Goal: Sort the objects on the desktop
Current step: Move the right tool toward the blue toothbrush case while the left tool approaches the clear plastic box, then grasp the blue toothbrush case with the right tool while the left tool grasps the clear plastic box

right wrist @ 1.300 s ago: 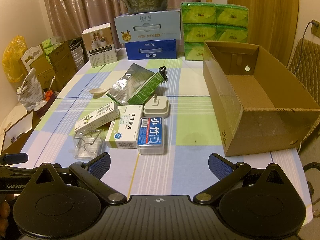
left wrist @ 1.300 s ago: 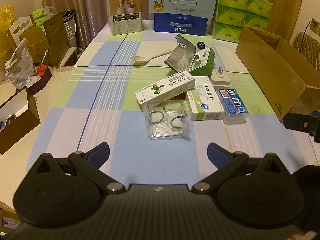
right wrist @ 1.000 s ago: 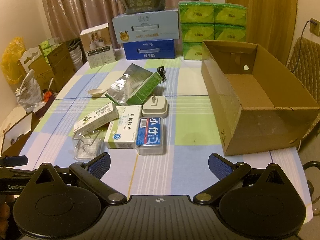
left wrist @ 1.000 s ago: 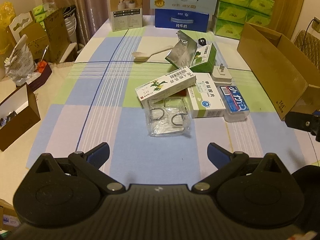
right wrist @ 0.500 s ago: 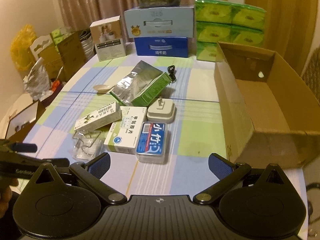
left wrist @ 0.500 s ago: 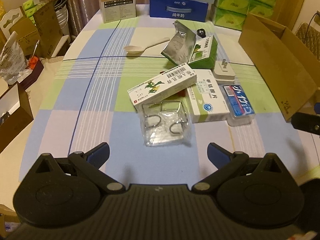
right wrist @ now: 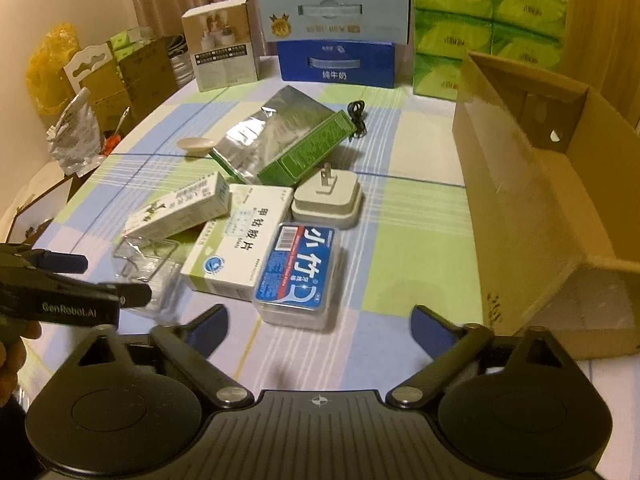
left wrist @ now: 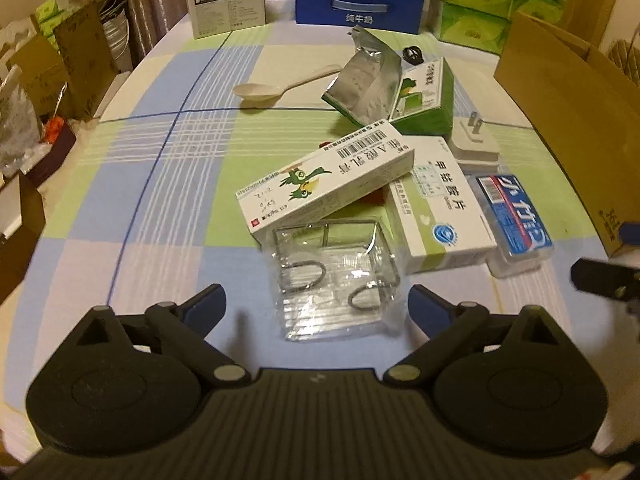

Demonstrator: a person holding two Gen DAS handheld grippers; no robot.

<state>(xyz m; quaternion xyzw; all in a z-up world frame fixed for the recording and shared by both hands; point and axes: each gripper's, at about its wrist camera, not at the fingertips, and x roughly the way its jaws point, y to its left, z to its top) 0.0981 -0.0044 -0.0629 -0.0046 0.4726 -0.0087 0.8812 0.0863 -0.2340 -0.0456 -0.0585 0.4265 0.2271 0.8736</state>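
Near the left edge of the table (left wrist: 132, 184) the checked cloth is bare; the clutter sits toward the middle and right. The left gripper (left wrist: 316, 300) points down at the near end of that heap, its jaws wide but closing, with nothing pressed between them; the clear plastic packet (left wrist: 334, 276) of metal hooks lies just ahead of its fingertips, likely the first thing it means to take because it is the nearest loose piece. A long white box (left wrist: 328, 180) rests tilted, its near side on the packet and its right end on a green-and-white medicine box (left wrist: 436, 208), so lifting the packet may tip it. Farther back lie a pale spoon (left wrist: 280, 86), a silver foil pouch (right wrist: 268, 136) leaning on a green carton (right wrist: 308, 152), and a black cable (right wrist: 357, 118). A white plug adapter (right wrist: 328, 200) sits prongs up, touching the far end of a blue-labelled plastic case (right wrist: 298, 274). The right gripper (right wrist: 320, 324) hangs over the near end of that case, jaws also wide, closing and empty. Along the right edge stands an open cardboard box (right wrist: 520, 208), empty as far as can be seen, and probably set there to receive the sorted things, none of which is in it yet.
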